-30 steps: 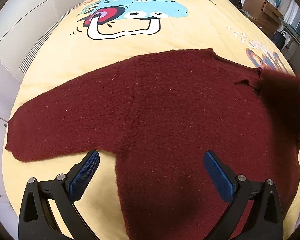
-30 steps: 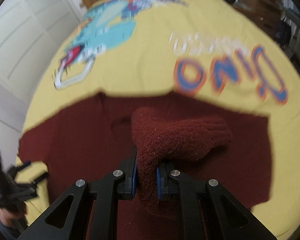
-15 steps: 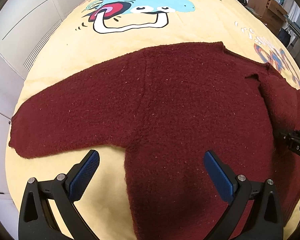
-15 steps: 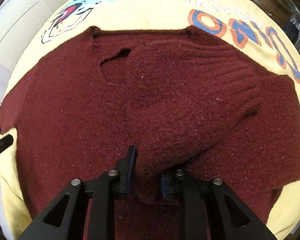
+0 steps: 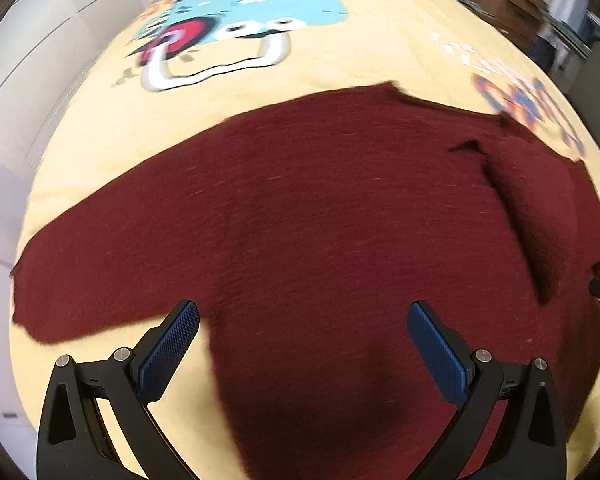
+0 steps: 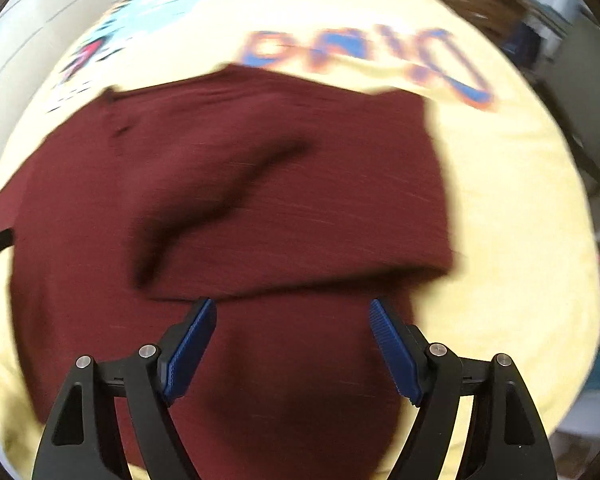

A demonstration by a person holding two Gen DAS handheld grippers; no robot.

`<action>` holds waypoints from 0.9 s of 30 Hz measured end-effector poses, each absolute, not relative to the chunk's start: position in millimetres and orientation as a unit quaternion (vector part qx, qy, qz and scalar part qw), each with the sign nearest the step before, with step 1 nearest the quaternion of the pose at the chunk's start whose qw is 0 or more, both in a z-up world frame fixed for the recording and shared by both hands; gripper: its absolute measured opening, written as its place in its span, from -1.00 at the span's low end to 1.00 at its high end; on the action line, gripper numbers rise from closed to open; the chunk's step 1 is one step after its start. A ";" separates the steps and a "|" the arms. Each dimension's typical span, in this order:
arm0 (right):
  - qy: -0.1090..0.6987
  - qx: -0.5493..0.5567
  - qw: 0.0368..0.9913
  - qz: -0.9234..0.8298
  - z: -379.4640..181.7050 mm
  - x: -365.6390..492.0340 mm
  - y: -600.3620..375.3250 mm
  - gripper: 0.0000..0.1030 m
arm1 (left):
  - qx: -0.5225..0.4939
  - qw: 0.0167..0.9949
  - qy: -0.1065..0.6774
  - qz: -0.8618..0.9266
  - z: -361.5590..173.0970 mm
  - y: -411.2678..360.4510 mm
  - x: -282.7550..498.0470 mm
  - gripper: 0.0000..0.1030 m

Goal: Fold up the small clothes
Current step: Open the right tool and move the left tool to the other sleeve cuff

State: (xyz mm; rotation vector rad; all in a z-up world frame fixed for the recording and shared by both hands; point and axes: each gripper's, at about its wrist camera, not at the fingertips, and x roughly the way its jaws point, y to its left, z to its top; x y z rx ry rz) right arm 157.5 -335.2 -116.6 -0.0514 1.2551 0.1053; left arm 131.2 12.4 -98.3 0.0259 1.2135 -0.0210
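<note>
The sweater (image 5: 320, 220) lies flat on the yellow bedspread (image 5: 340, 60), its unfolded sleeve (image 5: 92, 276) stretching out left. The left gripper (image 5: 302, 344), wide open and empty, is nearer it; the right gripper (image 6: 292, 340) is likewise open and empty.

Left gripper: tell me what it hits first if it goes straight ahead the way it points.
Most likely the maroon sweater spread on the yellow bedspread; the open left gripper frames its body. Depth is unclear.
</note>
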 end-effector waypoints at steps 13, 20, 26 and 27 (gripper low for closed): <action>0.594 0.059 0.802 -0.009 -140.8 153.5 -420.8 0.55 | 0.121 0.809 0.552 -0.162 -90.7 -171.8 181.5 0.98; 0.594 0.069 0.802 -0.001 -146.4 152.8 -422.3 0.55 | 0.193 0.773 0.569 -0.202 -128.8 -244.9 207.0 0.98; 0.599 0.077 0.797 -0.002 -153.6 150.5 -430.0 0.55 | 0.229 0.746 0.595 -0.195 -169.5 -274.6 223.9 0.72; 0.599 0.076 0.797 -0.002 -153.9 149.6 -430.3 0.55 | 0.232 0.746 0.595 -0.188 -173.4 -274.2 226.2 0.65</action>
